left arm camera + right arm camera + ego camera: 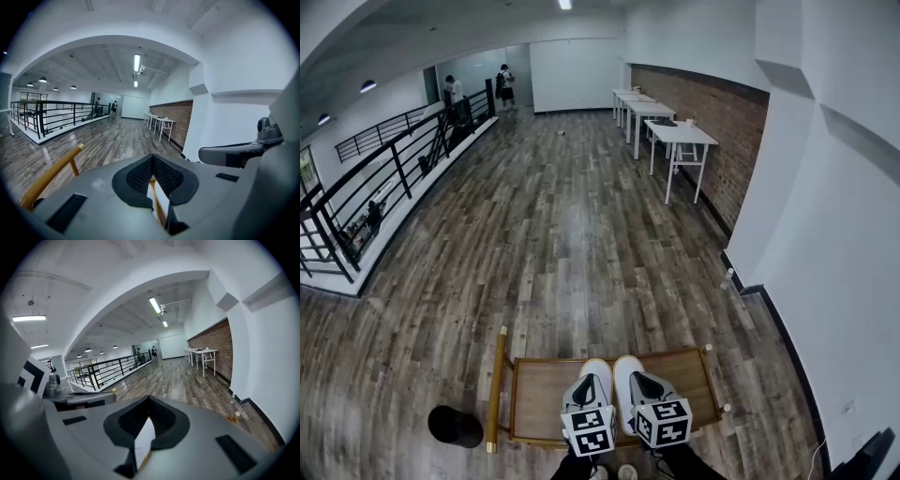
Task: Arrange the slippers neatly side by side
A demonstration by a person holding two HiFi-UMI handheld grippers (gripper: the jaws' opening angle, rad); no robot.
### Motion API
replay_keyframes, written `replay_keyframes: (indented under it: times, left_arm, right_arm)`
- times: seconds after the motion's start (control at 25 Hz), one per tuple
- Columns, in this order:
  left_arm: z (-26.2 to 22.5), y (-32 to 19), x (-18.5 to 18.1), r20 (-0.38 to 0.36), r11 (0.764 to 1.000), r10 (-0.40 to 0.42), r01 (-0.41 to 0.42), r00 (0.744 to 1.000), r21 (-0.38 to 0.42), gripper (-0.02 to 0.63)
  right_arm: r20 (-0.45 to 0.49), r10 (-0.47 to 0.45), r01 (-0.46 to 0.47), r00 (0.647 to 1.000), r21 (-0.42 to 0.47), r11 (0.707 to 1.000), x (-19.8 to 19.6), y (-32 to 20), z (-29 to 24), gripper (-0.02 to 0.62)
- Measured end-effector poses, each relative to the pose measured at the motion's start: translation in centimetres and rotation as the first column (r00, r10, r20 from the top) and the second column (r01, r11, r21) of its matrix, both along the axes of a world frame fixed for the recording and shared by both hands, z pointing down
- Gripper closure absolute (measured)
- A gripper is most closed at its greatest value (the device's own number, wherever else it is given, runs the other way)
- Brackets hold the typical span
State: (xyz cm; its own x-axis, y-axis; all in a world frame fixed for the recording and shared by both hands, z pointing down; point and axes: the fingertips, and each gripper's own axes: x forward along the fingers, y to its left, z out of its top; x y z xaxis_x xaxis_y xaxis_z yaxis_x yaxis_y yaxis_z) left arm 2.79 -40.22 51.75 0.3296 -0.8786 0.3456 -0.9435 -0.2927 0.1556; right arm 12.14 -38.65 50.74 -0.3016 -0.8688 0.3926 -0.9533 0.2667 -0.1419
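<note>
Left jaws: the left gripper point(151, 159) has its black pads drawn together at the tips. A white strip of the left slipper point(160, 197) stands in the slot between them, so I judge it pinched at the heel edge.
Right jaws: the right gripper point(149, 401) is likewise closed, with a white wedge of the right slipper point(143, 441) clamped between the pads.
Slippers: in the head view the left slipper point(596, 367) and right slipper point(626, 367) lie touching on the wooden worktop point(534, 375).
Long axis: both run straight away from the person, toes far, heels under the jaws.
Nearer hand: each gripper sits over its own slipper's heel, left gripper point(586, 392) and right gripper point(649, 389) just beside each other.
Coming move: the pair looks aligned; releasing without nudging seems all that is left.
</note>
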Motion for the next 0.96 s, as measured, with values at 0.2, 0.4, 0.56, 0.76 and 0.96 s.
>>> replay_keyframes:
  times: [0.2,0.4,0.56,0.76,0.96]
  left_arm:
    - [0.0,-0.2,-0.1,0.008,1.000,-0.002,0.002,1.000,-0.001,0.606]
    - [-0.3,-0.6,-0.5,0.016,1.000,-0.001,0.001,1.000,0.021,0.606]
    - [-0.2,-0.9,-0.4,0.019,1.000,0.002,-0.002,1.000,0.028,0.606]
    - [0.4,-0.9,-0.2,0.020,1.000,0.006,-0.006,1.000,0.003,0.606]
    - [0.4,-0.9,0.0,0.023,1.000,0.003,-0.003,1.000,0.002,0.606]
  right_arm:
    - [-0.007,-0.004,0.004,1.000,-0.001,1.000,0.1,-0.1,0.0,0.597]
    - [-0.017,-0.006,0.006,1.000,0.000,1.000,-0.2,-0.4,0.0,0.597]
    - [-0.017,0.000,0.000,1.000,-0.002,1.000,-0.1,-0.7,0.1,0.597]
    - [-0.016,0.002,-0.002,1.000,-0.003,1.000,0.1,-0.9,0.1,0.597]
    - [-0.021,0.003,-0.003,1.000,-0.003,1.000,0.1,-0.8,0.1,0.597]
